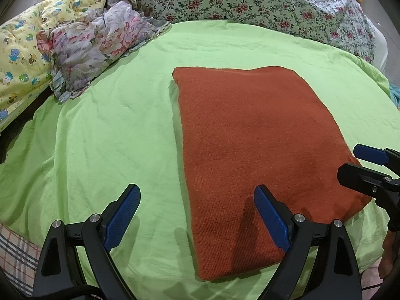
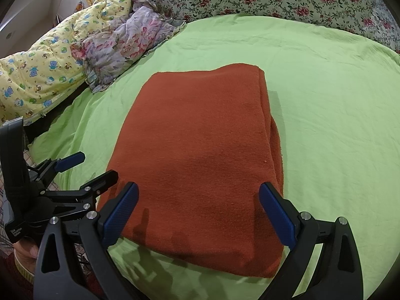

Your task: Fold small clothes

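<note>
A rust-orange knitted garment point(image 2: 200, 165) is laid flat as a long rectangle on the green sheet point(image 1: 105, 130), already doubled over, with stacked layers visible along its right edge in the right wrist view. It is judged to be soft, limp and fairly thick, with a coarse knit that should be gripped well by the ribbed blue pads point(image 2: 120, 215). Hold would best be taken at the two near corners, all layers pinched together so that none slips out.

The left gripper point(image 1: 197, 215) is spread wide at the garment's near left corner, nothing held. The right gripper point(image 2: 198, 215) is likewise spread wide over the garment's near edge; whether its pads touch the cloth cannot be told.

The sheet is creased and seemingly cushioned underneath. Beyond the garment a floral quilt point(image 1: 262, 2) is heaped, and to its far left a crumpled floral cloth point(image 1: 97, 45) and a yellow bear-print quilt point(image 1: 22, 60).
</note>
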Demonstrator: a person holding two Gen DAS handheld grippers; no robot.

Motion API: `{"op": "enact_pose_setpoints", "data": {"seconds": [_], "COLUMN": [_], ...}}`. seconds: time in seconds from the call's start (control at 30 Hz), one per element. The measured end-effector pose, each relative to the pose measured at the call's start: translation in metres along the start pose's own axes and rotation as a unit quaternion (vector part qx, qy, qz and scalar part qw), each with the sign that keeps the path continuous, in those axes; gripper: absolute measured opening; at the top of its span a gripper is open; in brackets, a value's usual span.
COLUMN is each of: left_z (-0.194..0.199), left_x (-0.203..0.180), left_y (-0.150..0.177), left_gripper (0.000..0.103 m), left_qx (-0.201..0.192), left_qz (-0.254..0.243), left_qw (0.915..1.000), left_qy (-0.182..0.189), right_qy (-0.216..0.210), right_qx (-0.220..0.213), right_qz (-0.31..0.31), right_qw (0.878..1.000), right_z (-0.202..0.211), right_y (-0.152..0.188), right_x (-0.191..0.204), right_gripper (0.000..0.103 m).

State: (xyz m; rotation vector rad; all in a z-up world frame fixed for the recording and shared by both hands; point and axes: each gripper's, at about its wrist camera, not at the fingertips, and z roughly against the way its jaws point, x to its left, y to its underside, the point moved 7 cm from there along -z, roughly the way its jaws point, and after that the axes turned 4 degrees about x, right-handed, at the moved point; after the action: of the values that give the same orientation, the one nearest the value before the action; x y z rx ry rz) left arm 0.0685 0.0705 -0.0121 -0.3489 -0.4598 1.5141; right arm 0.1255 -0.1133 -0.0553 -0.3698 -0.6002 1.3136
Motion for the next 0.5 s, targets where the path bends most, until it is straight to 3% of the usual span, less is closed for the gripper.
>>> {"op": "enact_pose_setpoints", "data": {"seconds": [0.5], "left_z": [0.0058], "left_x": [-0.0009], "left_y": [-0.0026], "left_gripper": [0.093], "left_qx": [-0.014], "left_qz": [-0.002], "left_qw": [0.9999], "left_qy": [-0.004], "right_qy": [-0.002], "right_qx": [-0.003], "right_qz": [-0.002], "right_qw": [1.0], "right_z": [0.0034], "right_y": [-0.0044], "right_x": [0.0003], "right_gripper": [0.097]}}
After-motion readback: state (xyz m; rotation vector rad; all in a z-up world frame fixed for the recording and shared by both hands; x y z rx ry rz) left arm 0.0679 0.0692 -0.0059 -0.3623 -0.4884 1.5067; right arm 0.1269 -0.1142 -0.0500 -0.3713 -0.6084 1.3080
